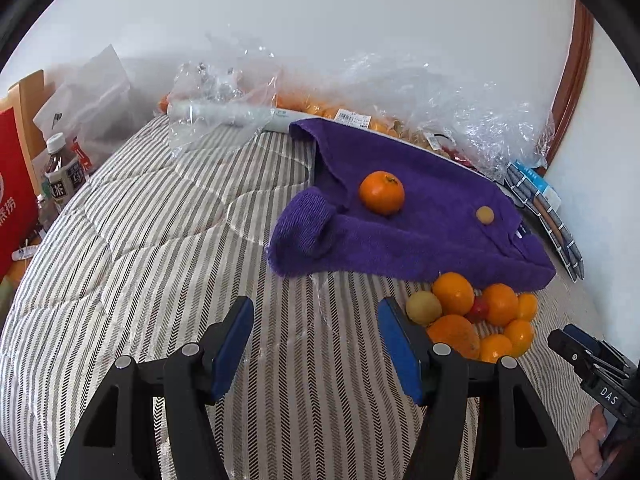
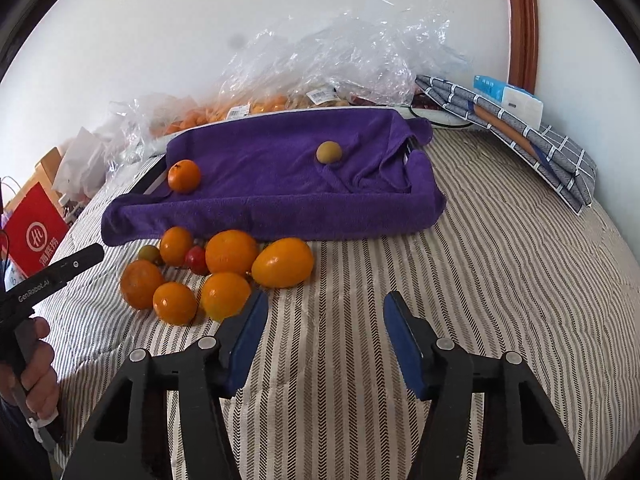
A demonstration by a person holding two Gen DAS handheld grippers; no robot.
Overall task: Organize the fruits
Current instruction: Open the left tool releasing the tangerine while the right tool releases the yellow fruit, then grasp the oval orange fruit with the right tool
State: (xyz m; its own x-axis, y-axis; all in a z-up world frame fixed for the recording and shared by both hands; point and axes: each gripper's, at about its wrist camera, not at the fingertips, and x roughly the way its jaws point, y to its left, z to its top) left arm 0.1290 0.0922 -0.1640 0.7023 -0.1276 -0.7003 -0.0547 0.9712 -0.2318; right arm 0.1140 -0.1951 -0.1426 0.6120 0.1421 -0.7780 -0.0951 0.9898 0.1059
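A purple towel (image 1: 420, 232) (image 2: 280, 184) covers a tray on the striped bed. On it lie one orange (image 1: 381, 193) (image 2: 183, 176) and one small yellow-brown fruit (image 1: 485, 215) (image 2: 329, 153). A pile of oranges (image 1: 472, 316) (image 2: 224, 268) with a red fruit (image 2: 197, 260) and a greenish one (image 2: 149, 253) lies in front of the towel. My left gripper (image 1: 316, 316) is open and empty, left of the pile. My right gripper (image 2: 325, 310) is open and empty, just right of the pile.
Clear plastic bags with more fruit (image 1: 360, 96) (image 2: 320, 64) lie against the wall behind the towel. A folded checked cloth (image 2: 520, 136) and a tissue pack (image 2: 508, 98) sit at the right. Bottles (image 1: 62, 172) and a red bag (image 1: 12, 208) (image 2: 34, 228) stand at the left.
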